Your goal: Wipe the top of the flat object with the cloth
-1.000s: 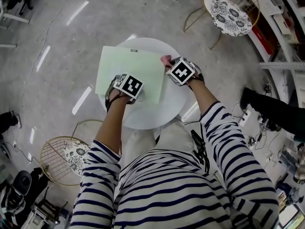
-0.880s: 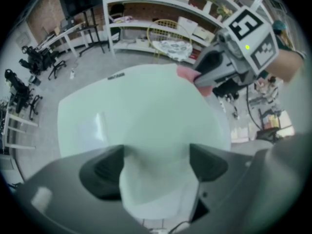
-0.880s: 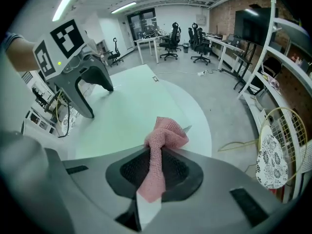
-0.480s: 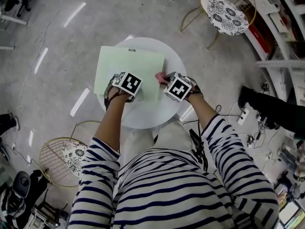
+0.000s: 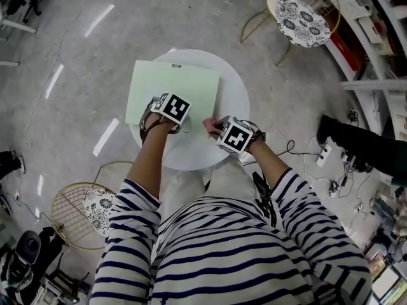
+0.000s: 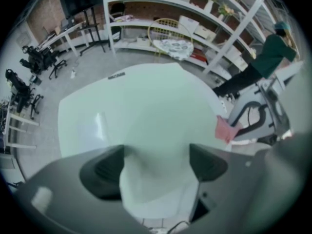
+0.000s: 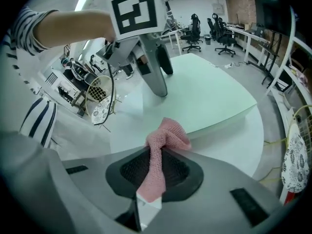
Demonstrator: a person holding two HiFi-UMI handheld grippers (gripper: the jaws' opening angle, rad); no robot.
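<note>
A pale green flat board [image 5: 173,89] lies on a round white table [image 5: 233,93]. My left gripper [image 5: 170,107] rests on the board's near edge with its jaws open; between its fingers [image 6: 104,166] I see only the board [image 6: 146,111]. My right gripper [image 5: 220,129] is shut on a pink knitted cloth [image 5: 210,126], held just off the board's near right corner, over the bare table. In the right gripper view the cloth [image 7: 165,141] bunches out of the jaws, with the board [image 7: 204,96] and the left gripper [image 7: 152,67] beyond it.
Two wire-frame stools with patterned seats stand near the table, one at the far right [image 5: 304,16] and one at the near left [image 5: 94,205]. A person in dark clothes [image 5: 359,146] is at the right by shelving. Cables lie on the floor there.
My right gripper has carried the cloth from the board's far right edge back toward me, down past its near right corner. The left gripper has hardly moved.
</note>
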